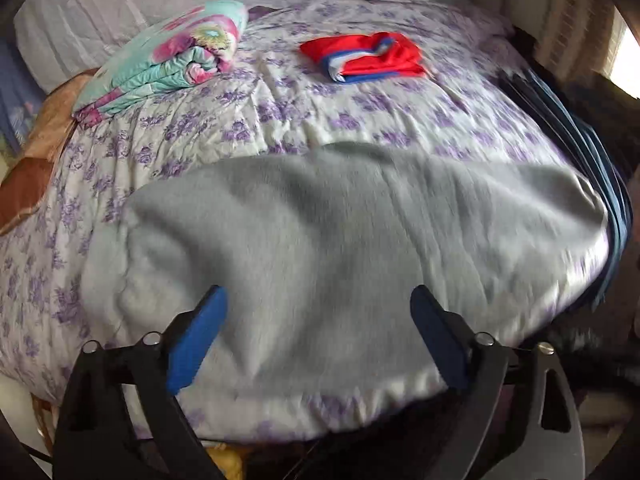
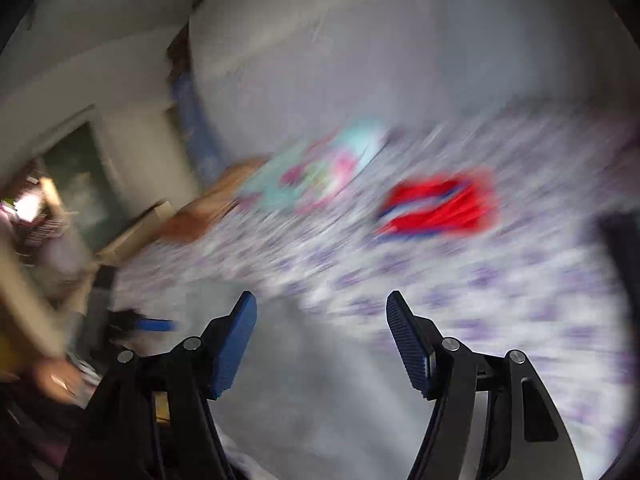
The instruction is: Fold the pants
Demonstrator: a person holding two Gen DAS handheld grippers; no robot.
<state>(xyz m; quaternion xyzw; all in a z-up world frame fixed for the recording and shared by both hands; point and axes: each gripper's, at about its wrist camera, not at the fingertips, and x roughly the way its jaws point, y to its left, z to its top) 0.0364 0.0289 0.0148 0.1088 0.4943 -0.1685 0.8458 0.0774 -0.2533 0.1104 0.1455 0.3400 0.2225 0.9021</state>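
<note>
Grey fleece pants (image 1: 320,240) lie spread across the near part of a bed covered in a white sheet with purple flowers (image 1: 280,120). Above them the left gripper (image 1: 318,300) hangs with its blue pads spread, holding nothing. Through heavy blur, the right gripper (image 2: 322,300) is likewise spread and empty. Farther back lie a folded red, white and blue garment (image 1: 364,56) and a folded turquoise and pink floral quilt (image 1: 168,60).

Home bedroom, bed (image 1: 280,120) under a purple-flowered white sheet, folded floral quilt (image 1: 168,60) at its far left corner, pale curtain (image 1: 120,8) behind, folded red garment (image 1: 368,56).
</note>
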